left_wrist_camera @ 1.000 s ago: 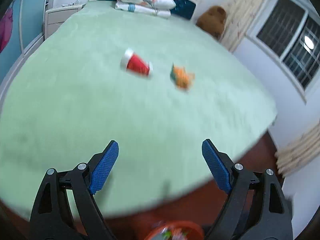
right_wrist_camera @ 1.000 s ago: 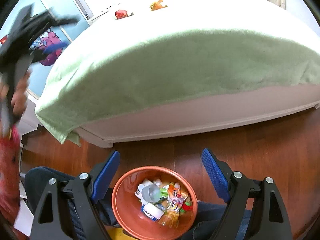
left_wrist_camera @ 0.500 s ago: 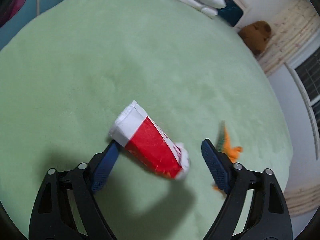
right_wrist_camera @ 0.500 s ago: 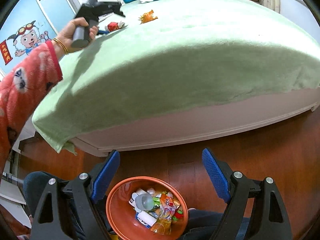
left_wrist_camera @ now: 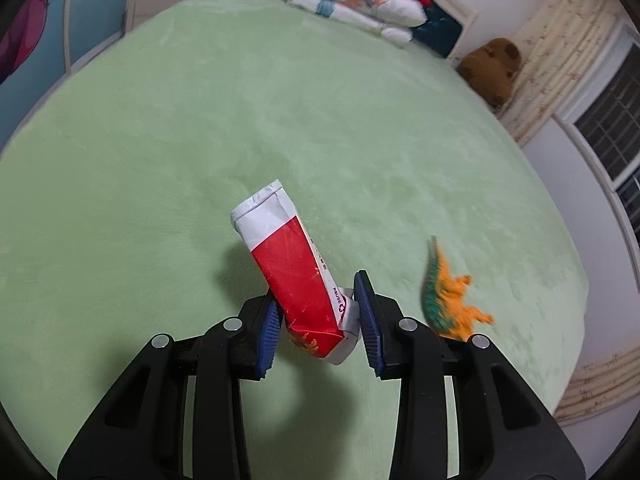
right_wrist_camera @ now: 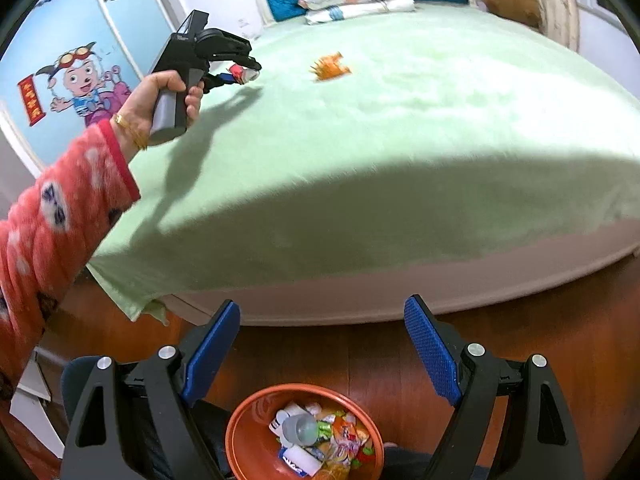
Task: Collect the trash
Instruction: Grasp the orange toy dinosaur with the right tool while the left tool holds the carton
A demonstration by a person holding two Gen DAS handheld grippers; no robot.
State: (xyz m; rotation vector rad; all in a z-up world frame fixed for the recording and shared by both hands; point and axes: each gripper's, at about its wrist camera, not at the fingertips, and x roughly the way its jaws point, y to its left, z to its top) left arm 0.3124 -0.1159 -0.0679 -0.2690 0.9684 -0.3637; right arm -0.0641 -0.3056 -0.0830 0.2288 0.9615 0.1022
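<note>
A crumpled red and white carton (left_wrist_camera: 292, 264) lies on the green bed (left_wrist_camera: 200, 120), its far end tipped up. My left gripper (left_wrist_camera: 318, 326) is closing on the carton's near end, and both blue pads (left_wrist_camera: 269, 332) touch its sides. In the right wrist view the left gripper (right_wrist_camera: 247, 70) is held over the bed's far left, with the carton (right_wrist_camera: 239, 71) in its tip. My right gripper (right_wrist_camera: 320, 360) hangs open and holds nothing. It is above an orange bowl (right_wrist_camera: 240, 420) with several wrappers and small bottles in it.
An orange and green toy dinosaur (left_wrist_camera: 448, 300) lies on the bed just right of the left gripper. Folded bedding (left_wrist_camera: 360, 4) and a brown plush toy (left_wrist_camera: 492, 68) sit at the headboard end. A person's hand (right_wrist_camera: 160, 100) in a red sleeve holds the left gripper. The bowl stands over a wooden floor (right_wrist_camera: 360, 360).
The left gripper went forward across the bed to the carton and its jaws narrowed onto it. The carton's far end tipped up. The right gripper rose a little above the bowl.
</note>
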